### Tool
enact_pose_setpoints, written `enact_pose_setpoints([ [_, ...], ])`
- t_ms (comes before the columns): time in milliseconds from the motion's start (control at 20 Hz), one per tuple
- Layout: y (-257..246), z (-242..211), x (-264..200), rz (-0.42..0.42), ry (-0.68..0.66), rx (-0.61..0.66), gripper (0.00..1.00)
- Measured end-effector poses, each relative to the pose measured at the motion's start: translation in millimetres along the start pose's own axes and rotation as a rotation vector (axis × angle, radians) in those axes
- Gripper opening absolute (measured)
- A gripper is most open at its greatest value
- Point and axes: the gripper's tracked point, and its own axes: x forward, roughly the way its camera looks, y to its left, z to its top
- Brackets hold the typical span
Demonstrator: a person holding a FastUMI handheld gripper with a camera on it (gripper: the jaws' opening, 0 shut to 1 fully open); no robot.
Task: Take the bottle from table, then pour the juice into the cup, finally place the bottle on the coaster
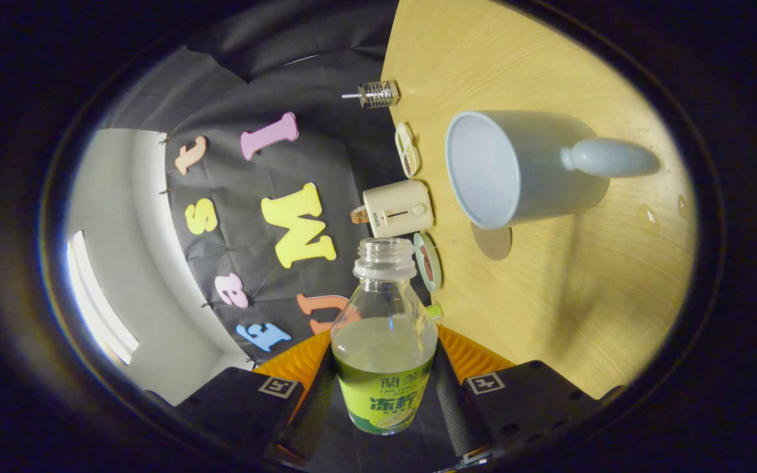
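An uncapped juice bottle (384, 335) sits clamped between the two fingers (447, 401) of a hand-held gripper (384, 410), both pressing on its labelled lower body, one on each side. The view is rolled a quarter turn, so the wooden surface (582, 315) stands like a wall beside the bottle and the pale mug (523, 167) appears to jut out sideways from it. The bottle's long axis runs straight ahead along the fingers, its open mouth (385, 253) pointing away from the gripper toward a small cream toaster (398, 208) at the far edge of the surface. Judged against the surface, that axis lies nearly flat, with the mouth aimed past the mug's rim, not into it. The greenish juice fills roughly the lower half and has not reached the neck. The risk from here looks plain: more tilt before the mouth is brought over the mug would likely send juice onto the wood or the small dishes (428, 261) nearby. The smooth, wet-looking bottle could also slip or twist in the grip as the liquid shifts forward. A round tan disc, probably the coaster (491, 241), lies on the surface just beside the mug's base, close enough that a careless swing could knock the mug.
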Motion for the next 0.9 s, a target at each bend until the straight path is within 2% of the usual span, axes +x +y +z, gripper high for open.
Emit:
enact_pose_setpoints([
  [900, 17.2, 17.4, -7.7, 0.094, -0.013, 0.138, 0.78],
])
